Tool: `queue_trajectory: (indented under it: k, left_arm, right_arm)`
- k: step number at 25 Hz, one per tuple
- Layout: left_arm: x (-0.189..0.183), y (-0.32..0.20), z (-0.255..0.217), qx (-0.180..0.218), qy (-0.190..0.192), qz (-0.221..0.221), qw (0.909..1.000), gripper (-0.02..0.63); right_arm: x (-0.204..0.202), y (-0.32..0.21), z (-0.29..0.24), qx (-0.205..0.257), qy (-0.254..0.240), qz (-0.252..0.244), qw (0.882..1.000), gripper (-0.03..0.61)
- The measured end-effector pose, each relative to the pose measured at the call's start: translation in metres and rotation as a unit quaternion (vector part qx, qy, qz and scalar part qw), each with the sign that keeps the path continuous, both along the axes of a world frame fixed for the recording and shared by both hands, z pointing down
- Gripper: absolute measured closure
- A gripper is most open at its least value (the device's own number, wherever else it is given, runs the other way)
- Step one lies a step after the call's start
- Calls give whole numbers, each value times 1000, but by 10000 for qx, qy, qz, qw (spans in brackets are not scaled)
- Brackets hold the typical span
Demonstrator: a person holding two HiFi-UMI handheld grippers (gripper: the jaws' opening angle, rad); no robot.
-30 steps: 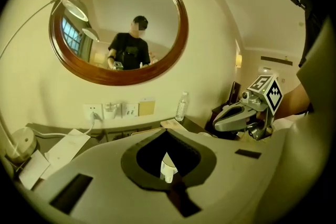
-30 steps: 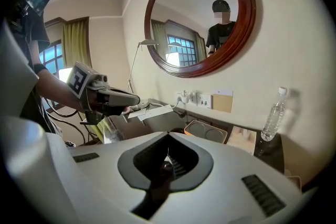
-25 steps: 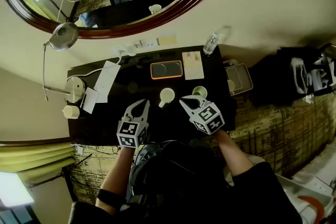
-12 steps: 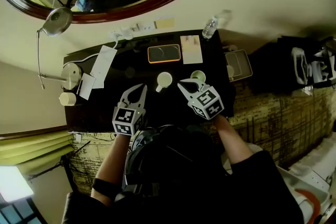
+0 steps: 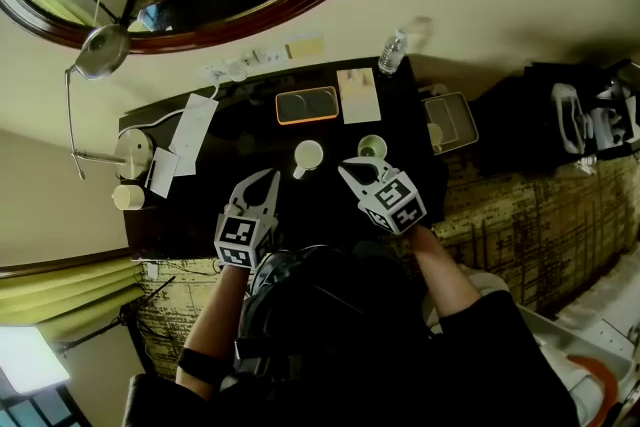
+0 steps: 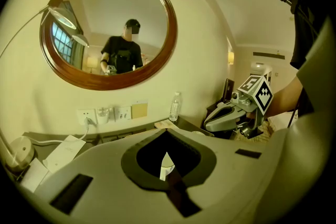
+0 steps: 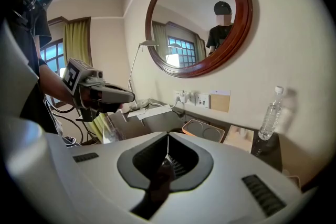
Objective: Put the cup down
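The fingers of your left gripper (image 5: 271, 178) are pressed together on nothing, as are those of your right gripper (image 5: 347, 169). The white cup (image 5: 308, 155) stands on the bench (image 5: 190, 220) just beyond, between both tips; the left fingers hide most of it in their own view. Bare bench lies left of it.

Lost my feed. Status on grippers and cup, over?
Both shut, empty: left gripper, right gripper. On desk, white cup ahead between them; second cup near right tip.
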State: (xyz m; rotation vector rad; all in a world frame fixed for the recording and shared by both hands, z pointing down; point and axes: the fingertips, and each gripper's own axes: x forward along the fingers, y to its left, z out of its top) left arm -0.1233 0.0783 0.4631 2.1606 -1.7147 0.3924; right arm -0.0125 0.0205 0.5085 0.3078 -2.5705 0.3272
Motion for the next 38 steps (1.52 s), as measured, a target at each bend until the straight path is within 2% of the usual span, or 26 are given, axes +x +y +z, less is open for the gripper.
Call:
queue_trajectory:
  k: [4, 5, 10, 11, 12, 14, 16, 22, 26, 29, 33, 34, 36, 38]
  left_arm:
    - [8, 3, 0, -34, 13, 7, 10000, 606]
    - [10, 3, -1, -31, 11, 12, 10000, 606]
    - [26, -1, -1, -19, -22, 10, 10000, 607]
    - [30, -2, 0, -27, -39, 12, 10000, 607]
    - [33, -3, 1, -41, -54, 10, 10000, 607]
    - [42, -5, 5, -92, -55, -17, 9999, 607]
    - [51, -8, 8, -165, -3, -97, 9998, 607]
    - [79, -18, 32, -334, -12, -59, 9994, 607]
    - [94, -19, 48, -485, 49, -164, 9987, 607]
    - [102, -17, 59, -647, 209, -398, 9969, 608]
    - [104, -13, 84, -779, 225, -404, 9959, 608]
    - [105, -15, 87, -799, 267, -443, 9955, 608]
    - [108, -17, 92, -813, 290, -442, 9953, 608]
    - [110, -19, 96, -789, 288, -409, 9956, 608]
  right_arm:
    - [14, -4, -1, 80, 52, 87, 9999, 553]
    - [19, -7, 0, 114, 70, 115, 9998, 529]
    - [58, -40, 17, 192, 80, 471, 9987, 311]
    - [66, -46, 24, 185, 120, 513, 9984, 219]
    - [73, -51, 31, 166, 176, 532, 9983, 163]
    - [85, -59, 48, 139, 326, 504, 9981, 104]
    - [94, -62, 67, 122, 506, 403, 9978, 83]
    - [94, -66, 105, -48, 752, -67, 9971, 83]
    - [84, -74, 126, 7, 699, -417, 9967, 77]
    - [73, -79, 137, 99, 673, -633, 9957, 77]
    - [56, -80, 144, 189, 580, -949, 9936, 81]
    - [53, -78, 145, 188, 535, -1059, 9928, 86]
    - [48, -72, 150, 206, 425, -1226, 9913, 172]
    - [46, -69, 155, 238, 336, -1272, 9910, 183]
